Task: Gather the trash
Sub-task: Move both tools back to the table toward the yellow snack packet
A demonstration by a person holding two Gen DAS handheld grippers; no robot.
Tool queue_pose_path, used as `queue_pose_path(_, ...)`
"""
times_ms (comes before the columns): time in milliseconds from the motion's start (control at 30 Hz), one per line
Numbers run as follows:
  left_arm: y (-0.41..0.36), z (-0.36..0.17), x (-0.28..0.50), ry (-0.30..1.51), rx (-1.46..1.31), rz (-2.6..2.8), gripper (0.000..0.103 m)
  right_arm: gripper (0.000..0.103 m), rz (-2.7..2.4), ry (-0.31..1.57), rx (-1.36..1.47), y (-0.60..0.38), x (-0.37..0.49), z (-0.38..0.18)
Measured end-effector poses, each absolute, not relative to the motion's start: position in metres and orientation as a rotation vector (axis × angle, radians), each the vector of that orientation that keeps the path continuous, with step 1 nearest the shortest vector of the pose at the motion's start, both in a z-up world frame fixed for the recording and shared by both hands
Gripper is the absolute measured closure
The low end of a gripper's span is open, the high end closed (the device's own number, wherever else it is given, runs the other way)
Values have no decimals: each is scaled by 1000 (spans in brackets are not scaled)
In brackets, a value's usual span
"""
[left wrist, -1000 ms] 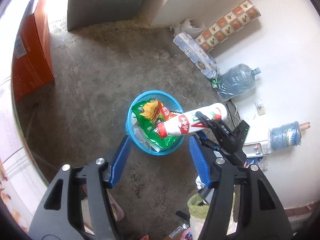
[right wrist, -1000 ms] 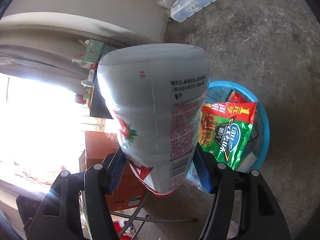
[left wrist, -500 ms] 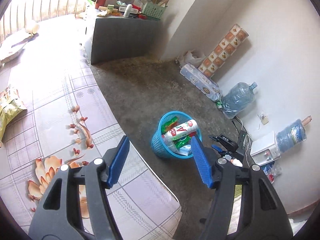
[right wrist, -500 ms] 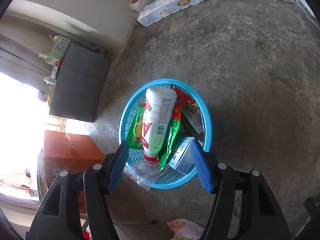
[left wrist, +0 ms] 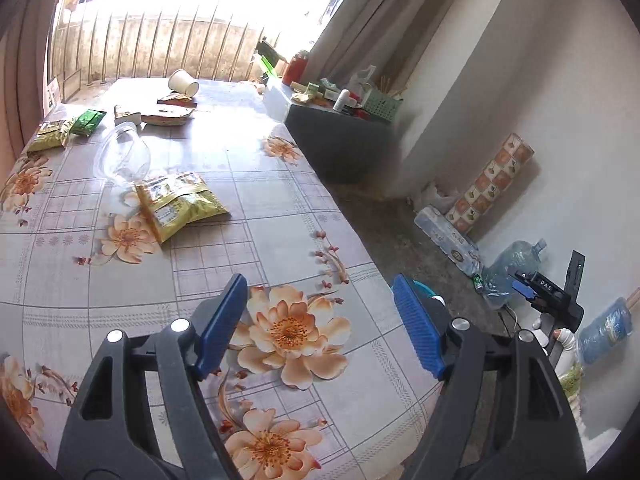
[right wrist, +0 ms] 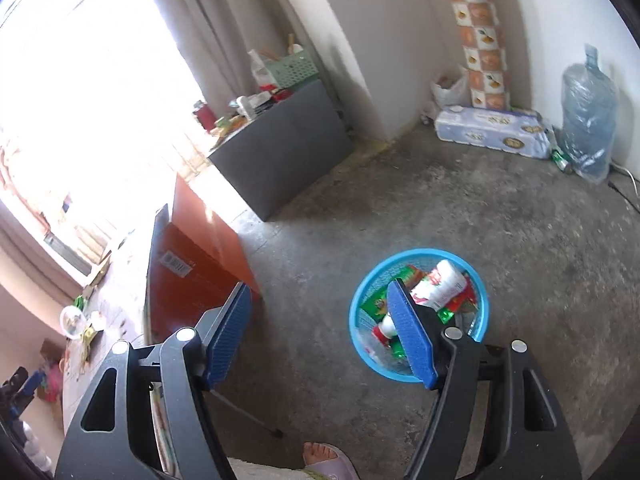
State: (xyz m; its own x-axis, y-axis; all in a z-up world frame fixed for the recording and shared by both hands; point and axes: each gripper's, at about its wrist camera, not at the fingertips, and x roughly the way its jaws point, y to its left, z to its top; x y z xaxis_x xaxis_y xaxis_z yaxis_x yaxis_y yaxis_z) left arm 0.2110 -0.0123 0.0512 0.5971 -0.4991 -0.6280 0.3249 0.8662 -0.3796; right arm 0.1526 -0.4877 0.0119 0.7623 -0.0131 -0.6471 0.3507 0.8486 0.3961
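Observation:
My left gripper (left wrist: 320, 304) hangs over the near corner of a table with a floral cloth (left wrist: 256, 216), its jaws opening and nothing between them. On the cloth lie a yellow-green snack bag (left wrist: 180, 204), a clear plastic container (left wrist: 122, 156), small green packets (left wrist: 86, 122), a flat wrapper (left wrist: 166, 114) and a tipped paper cup (left wrist: 183, 81). My right gripper (right wrist: 320, 320) is high above the floor, its jaws opening and empty. Below it the blue basket (right wrist: 418, 372) holds a white bottle with a red label (right wrist: 438, 286) and green snack bags (right wrist: 372, 304). The right gripper (left wrist: 532, 292) also shows at the left wrist view's right edge.
A dark grey cabinet (right wrist: 280, 148) with clutter on top stands by the curtain. An orange box (right wrist: 192, 268) sits under the table edge. A toilet-paper pack (right wrist: 492, 132), a patterned roll (right wrist: 480, 32) and water jugs (right wrist: 586, 112) line the wall. A slippered foot (right wrist: 326, 456) is near.
The right gripper let the white bottle go into the basket, then rose and rolled. The left gripper swung up from the basket to the table. Both stand wider.

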Motion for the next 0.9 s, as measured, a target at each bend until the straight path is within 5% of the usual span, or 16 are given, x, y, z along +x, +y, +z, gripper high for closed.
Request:
queue_pose_path(367, 110, 28, 224, 835, -397, -277, 19, 23, 333, 837, 273, -257, 273, 50)
queue_pose_path(900, 152, 28, 427, 785, -333, -343, 19, 23, 484, 990, -40, -69, 408, 11)
